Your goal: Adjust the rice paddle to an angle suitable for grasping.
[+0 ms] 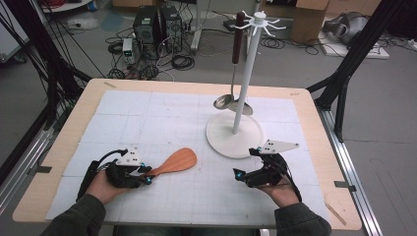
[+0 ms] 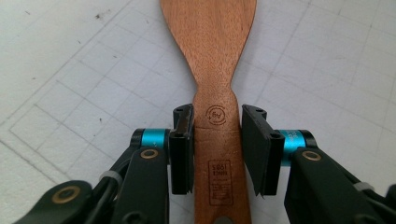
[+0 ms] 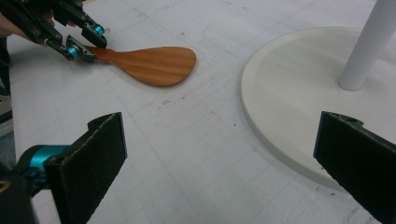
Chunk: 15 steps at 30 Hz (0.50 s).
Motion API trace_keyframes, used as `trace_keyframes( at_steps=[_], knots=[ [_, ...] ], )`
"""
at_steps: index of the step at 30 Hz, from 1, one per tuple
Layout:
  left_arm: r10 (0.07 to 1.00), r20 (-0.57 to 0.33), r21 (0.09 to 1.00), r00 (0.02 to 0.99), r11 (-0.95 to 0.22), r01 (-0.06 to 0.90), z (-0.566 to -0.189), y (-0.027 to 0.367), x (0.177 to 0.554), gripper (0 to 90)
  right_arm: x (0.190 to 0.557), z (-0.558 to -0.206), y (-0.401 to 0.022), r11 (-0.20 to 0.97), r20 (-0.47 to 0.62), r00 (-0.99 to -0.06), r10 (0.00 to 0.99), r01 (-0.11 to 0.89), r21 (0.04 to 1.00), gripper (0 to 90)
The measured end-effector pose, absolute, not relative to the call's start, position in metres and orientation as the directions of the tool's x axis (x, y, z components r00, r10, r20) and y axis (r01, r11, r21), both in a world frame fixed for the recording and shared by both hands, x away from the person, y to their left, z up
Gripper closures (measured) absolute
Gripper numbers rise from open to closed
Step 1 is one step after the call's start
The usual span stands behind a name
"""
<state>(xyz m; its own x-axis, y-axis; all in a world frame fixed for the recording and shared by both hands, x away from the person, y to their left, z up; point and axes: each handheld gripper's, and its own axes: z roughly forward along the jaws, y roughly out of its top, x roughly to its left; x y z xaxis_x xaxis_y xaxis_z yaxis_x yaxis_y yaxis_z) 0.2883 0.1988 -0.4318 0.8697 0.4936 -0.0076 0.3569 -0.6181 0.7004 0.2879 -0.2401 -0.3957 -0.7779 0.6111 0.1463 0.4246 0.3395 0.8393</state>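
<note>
A: Lying flat on the white gridded mat [image 1: 162, 123], lower left of centre in the high view, is the wooden spatula [image 1: 173, 161]. Its broad blade points toward the upper right of that frame, and its handle runs down-left into the left gripper [image 1: 146, 176].

B: Is the handle clenched?

A: In the left gripper view the handle [image 2: 218, 140] sits between the 2 black jaws. The jaw at the left of that frame lies against the wood; the other is at the wood's edge, with at most a sliver of gap. So the left gripper is grasping the wooden spatula.

B: And the other one?

A: The right gripper [image 1: 241, 176] sits at the lower right of the high view, well apart from the spatula. In the right gripper view its 2 jaws stand wide, released, with bare mat between them.

B: What else is around?

A: A white rack [image 1: 244, 73] on a round base [image 1: 221, 137] stands right of centre, just above the right gripper. A metal ladle [image 1: 233, 101] with a dark handle hangs from 1 of its hooks.
</note>
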Motion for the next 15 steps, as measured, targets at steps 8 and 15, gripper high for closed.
trace_keyframes(
  at_steps=[8, 15],
  knots=[
    [0.479, -0.008, 0.691, 0.878, -0.632, 0.351, -0.4338, 0.1966, 0.2883, 65.1, 0.2875, -0.3962, -0.2389, 0.341, 0.152, -0.778, 0.61, 0.43, 0.836, 1.6],
    [0.476, -0.008, 0.691, 0.879, -0.633, 0.349, -0.4344, 0.1969, 0.2886, 65.1, 0.2877, -0.3965, -0.2386, 0.343, 0.15, -0.781, 0.606, 0.427, 0.837, 1.6]
  ],
)
